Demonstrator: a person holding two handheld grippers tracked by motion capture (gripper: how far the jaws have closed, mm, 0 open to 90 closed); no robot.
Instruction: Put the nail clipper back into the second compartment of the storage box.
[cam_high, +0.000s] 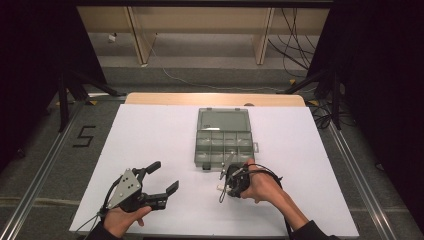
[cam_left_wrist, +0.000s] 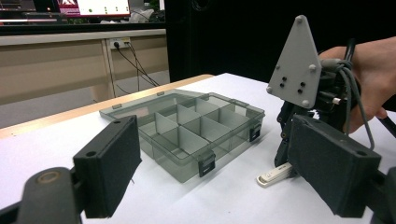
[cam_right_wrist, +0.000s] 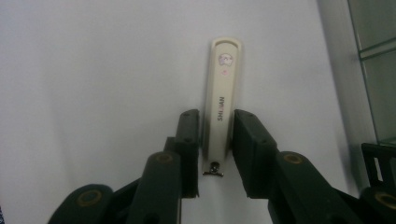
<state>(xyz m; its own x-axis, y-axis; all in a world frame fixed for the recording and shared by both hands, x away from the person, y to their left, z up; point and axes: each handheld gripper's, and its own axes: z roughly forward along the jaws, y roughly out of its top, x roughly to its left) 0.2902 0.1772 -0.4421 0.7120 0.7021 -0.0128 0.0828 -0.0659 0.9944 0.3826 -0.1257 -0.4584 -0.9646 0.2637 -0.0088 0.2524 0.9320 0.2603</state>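
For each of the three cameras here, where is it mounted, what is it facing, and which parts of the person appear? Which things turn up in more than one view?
High view: above the person's side, looking down on the white table; both forearms, left gripper, right gripper.
Left gripper view: on the left gripper, facing the compartment box; own open jaws, the other hand.
Right gripper view: on the right gripper, looking down at the nail clipper between its jaws.
Shared: box, clipper.

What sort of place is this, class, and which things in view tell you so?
Probably a lab or recording room set up for manipulation tasks: a white-topped table hemmed by dark curtains, loose cables across the floor, and a taped number marker beside the table.
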